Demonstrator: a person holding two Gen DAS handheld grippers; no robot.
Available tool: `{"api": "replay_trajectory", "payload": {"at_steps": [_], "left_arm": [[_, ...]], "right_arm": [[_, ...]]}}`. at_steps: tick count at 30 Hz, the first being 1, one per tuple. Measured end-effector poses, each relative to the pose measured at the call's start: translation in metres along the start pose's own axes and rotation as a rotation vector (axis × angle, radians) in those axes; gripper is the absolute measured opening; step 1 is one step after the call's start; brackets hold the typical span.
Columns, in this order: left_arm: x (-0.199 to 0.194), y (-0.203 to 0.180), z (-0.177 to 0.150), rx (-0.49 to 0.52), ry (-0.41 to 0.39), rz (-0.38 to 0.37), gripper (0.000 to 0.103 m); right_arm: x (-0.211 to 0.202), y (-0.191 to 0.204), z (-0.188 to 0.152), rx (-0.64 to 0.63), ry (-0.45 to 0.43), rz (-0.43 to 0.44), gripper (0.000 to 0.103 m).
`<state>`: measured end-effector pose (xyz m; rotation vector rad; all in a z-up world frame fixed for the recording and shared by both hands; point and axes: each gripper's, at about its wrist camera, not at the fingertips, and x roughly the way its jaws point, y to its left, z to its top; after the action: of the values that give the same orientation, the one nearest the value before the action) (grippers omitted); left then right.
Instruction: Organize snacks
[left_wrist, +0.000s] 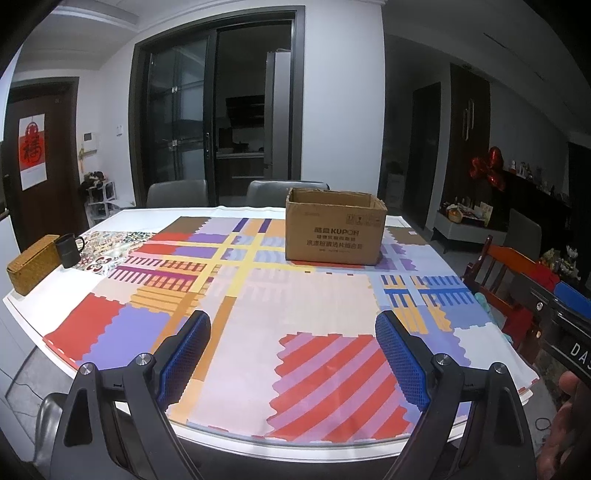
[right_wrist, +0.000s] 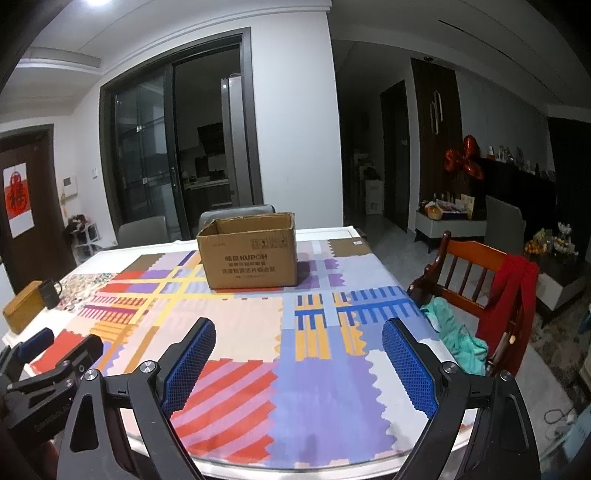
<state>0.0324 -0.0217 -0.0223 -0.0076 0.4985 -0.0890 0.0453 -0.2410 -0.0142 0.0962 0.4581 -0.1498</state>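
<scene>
box: an open-topped brown cardboard carton with printed lettering (left_wrist: 334, 232) is being shown at upper centre of the left wrist frame, standing upright on the far half of the table with its mouth up, so things can be dropped in from above
snacks: none are being seen on the table in either view; the carton's inside is being hidden by its walls, so it cannot be told whether snacks are lying inside it
table: a white-edged table under a multicoloured patchwork-print cloth (left_wrist: 258, 314) is being kept bare across the middle and lower frame
left gripper: the black left gripper with blue pads (left_wrist: 293, 349) is being held at bottom centre over the near table edge, jaws wide apart, nothing between them
right gripper: the black right gripper with blue pads (right_wrist: 299, 356) is being held likewise, jaws apart and empty, aimed toward the carton
clutter: a woven tan basket-box (left_wrist: 33, 264) and a dark mug (left_wrist: 69, 249) are being kept at centre left, clear of the work area
stage: fitting either snacks already boxed, or none brought into view
</scene>
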Motion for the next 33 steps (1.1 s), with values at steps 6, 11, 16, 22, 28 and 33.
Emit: {"api": "replay_trajectory", "payload": {"at_steps": [6, 11, 16, 22, 28, 33], "left_arm": [[-0.0019, -0.0008, 0.0000, 0.002, -0.003, -0.004, 0.093], [-0.0022, -0.0023, -0.0005, 0.007, -0.002, -0.008, 0.093], [-0.0022, -0.0035, -0.0002, 0.006, -0.002, -0.009, 0.093], [-0.0024, -0.0041, -0.0002, 0.006, -0.001, -0.012, 0.093], [-0.0024, -0.0043, -0.0001, 0.004, -0.005, -0.011, 0.093], [-0.0024, -0.0038, -0.0002, 0.006, -0.002, -0.011, 0.093]], "right_arm": [[-0.0004, -0.0026, -0.0017, 0.012, 0.008, 0.005, 0.093], [-0.0027, -0.0013, -0.0027, 0.010, 0.000, 0.006, 0.093], [-0.0025, -0.0017, -0.0024, 0.011, -0.001, 0.008, 0.093], [-0.0034, -0.0018, -0.0026, 0.009, 0.000, 0.009, 0.093], [-0.0041, -0.0025, -0.0028, 0.011, -0.001, 0.009, 0.093], [-0.0040, -0.0027, -0.0027, 0.009, -0.001, 0.010, 0.093]]}}
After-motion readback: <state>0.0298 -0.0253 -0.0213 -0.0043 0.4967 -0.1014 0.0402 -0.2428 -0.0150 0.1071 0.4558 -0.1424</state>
